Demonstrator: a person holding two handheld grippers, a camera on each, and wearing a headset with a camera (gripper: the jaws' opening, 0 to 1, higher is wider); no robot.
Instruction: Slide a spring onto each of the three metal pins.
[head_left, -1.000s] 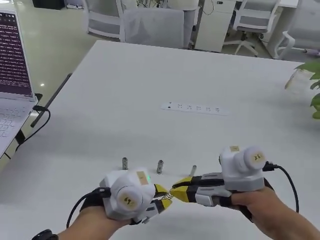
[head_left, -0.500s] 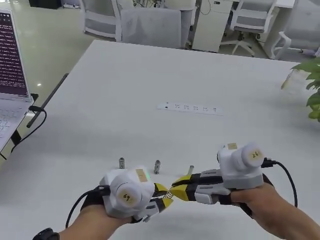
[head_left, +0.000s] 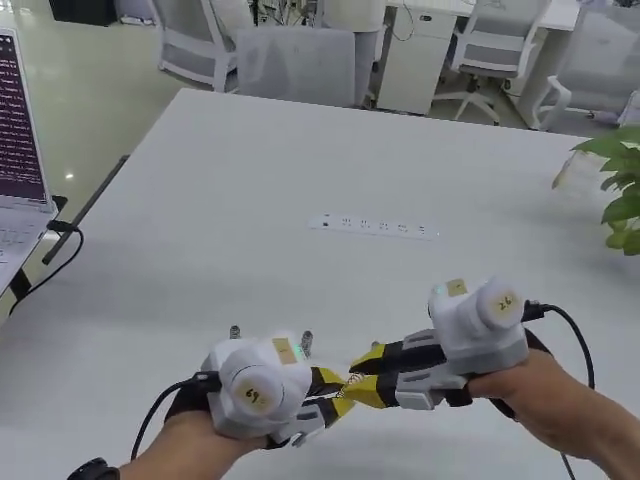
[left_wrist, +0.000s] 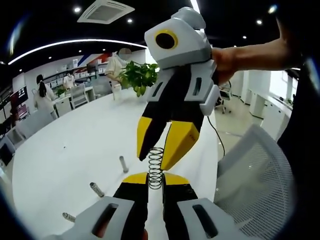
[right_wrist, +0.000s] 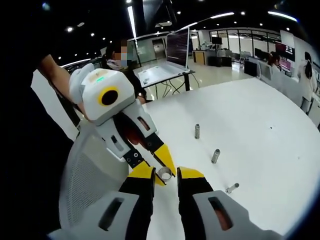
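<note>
Left gripper (left_wrist: 155, 181) has its jaws closed on one end of the spring (left_wrist: 156, 165). The right gripper (right_wrist: 165, 175) has its jaws on either side of the other end, and whether they press it yet cannot be told. The spring hangs in the air on the person's side of the row of three metal pins (right_wrist: 215, 155), clear of the table (head_left: 300, 170) they stand on.

The danger lies in the handover. If the left jaws let go before the right ones bite, or the right ones pinch only the last coil, the spring could flick out and roll away from the pins. Squeezing hard across the coils could also bend it, so that it binds on a pin.

Both hands sit low and close together, nearer the person than the pins, with the grippers pointing at each other almost tip to tip. The left hand (head_left: 195, 448) lies behind its gripper, and the right hand (head_left: 540, 395) angles inward toward the pins' near side.
</note>
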